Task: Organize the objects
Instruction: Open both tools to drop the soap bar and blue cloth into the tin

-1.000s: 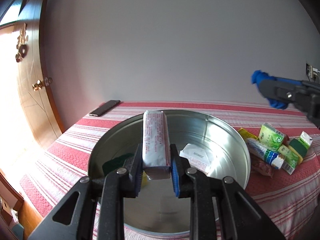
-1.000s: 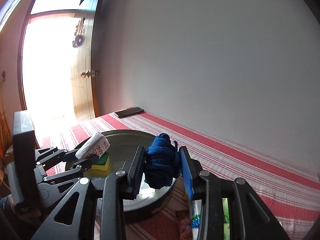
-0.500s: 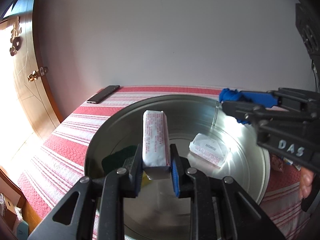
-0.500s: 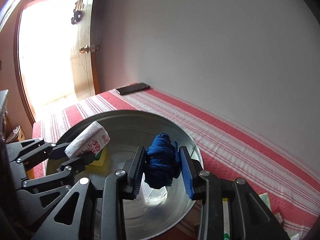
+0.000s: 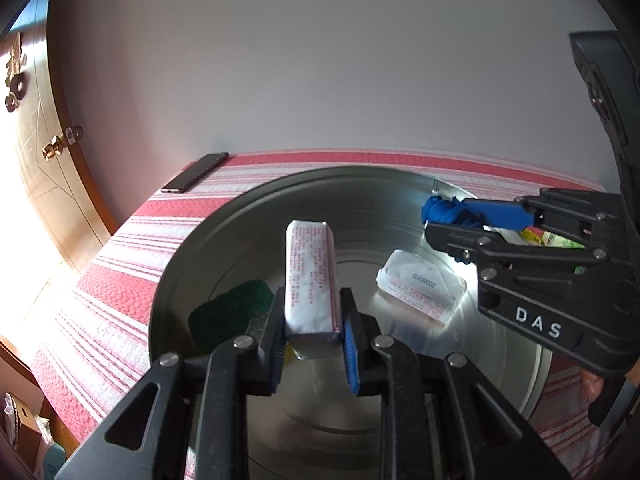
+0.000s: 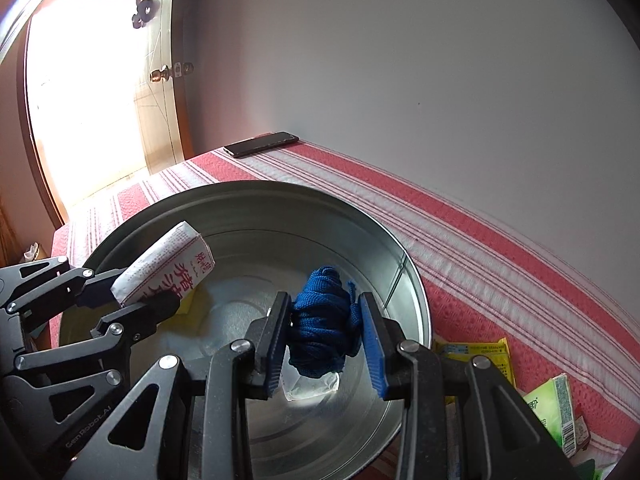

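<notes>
L claw [image 5: 312, 344] pinches white wrapped block [image 5: 310, 276] over metal basin [image 5: 240, 208]; R claw [image 6: 326, 340] pinches blue cord bundle [image 6: 322, 320] above basin too. White packet [image 5: 420, 284] lies inside, betw. both claws.

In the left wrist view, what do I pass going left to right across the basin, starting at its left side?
Dark green sponge → white block with red print shut in the left claw → flat white packet on the basin floor → right claw shut on the blue cord bundle.
</notes>
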### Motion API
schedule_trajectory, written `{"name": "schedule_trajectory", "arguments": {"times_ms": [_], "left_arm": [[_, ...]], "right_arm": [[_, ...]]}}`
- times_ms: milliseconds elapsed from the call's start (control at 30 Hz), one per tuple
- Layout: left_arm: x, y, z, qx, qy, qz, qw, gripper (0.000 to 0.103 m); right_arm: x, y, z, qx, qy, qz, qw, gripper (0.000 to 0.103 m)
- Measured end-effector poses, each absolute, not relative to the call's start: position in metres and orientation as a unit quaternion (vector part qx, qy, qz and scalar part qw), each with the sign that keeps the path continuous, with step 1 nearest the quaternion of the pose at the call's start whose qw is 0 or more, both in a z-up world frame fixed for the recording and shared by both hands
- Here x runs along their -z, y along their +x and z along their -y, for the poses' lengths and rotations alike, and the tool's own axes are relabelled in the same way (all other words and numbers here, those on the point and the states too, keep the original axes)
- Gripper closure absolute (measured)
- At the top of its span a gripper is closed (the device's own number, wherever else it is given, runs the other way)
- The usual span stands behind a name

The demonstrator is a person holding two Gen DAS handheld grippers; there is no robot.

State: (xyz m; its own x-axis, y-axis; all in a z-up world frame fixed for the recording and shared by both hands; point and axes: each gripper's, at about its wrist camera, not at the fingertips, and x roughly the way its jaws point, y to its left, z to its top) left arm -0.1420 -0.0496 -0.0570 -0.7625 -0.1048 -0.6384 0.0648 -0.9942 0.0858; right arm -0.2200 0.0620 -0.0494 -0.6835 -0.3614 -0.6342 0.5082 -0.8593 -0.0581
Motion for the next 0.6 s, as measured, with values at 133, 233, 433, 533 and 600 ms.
{"name": "schedule_trajectory", "arguments": {"times_ms": [133,233,433,533,600], "left_arm": [[0.06,-0.143,0.048,0.936,0.347,0.032,0.047,0.08],[0.058,-0.144,0.047,0.937,0.345,0.035,0.05,0.08],[0.053,-0.14,0.046,0.94,0.337,0.036,0.045,0.08],[0.048,-0.133,0.046,0.944,0.324,0.035,0.052,0.05],[0.044,-0.127,0.046,0.948,0.31,0.031,0.059,0.026]], "right_arm": [[0.053,-0.22,-0.065,0.909,0.323,-0.113,0.238,0.066],[0.056,-0.221,-0.068,0.909,0.327,-0.11,0.236,0.066],[0.057,-0.22,-0.071,0.911,0.328,-0.1,0.227,0.066],[0.057,-0.219,-0.077,0.911,0.33,-0.083,0.23,0.058],[0.056,-0.214,-0.08,0.916,0.321,-0.078,0.227,0.046]]}}
